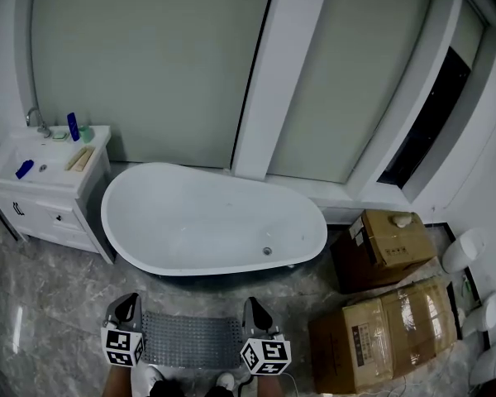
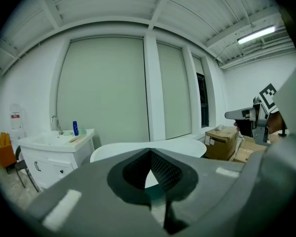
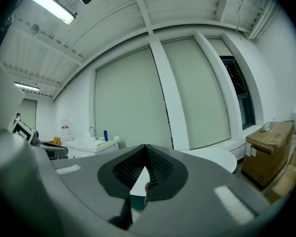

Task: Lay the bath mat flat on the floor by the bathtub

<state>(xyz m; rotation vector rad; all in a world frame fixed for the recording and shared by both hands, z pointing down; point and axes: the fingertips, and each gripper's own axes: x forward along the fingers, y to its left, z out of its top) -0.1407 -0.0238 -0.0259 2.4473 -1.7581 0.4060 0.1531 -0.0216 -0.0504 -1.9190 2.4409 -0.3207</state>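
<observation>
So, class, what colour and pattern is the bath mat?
The bath mat is grey, covered in rows of small dots; the head view shows it best.

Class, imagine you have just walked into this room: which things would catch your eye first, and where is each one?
The big white bathtub lies across the middle of the room, below the tall window. Just in front of it, a grey bath mat is held stretched between the left gripper and the right gripper. Brown cardboard boxes sit to the right, and a white sink cabinet stands on the left.
</observation>
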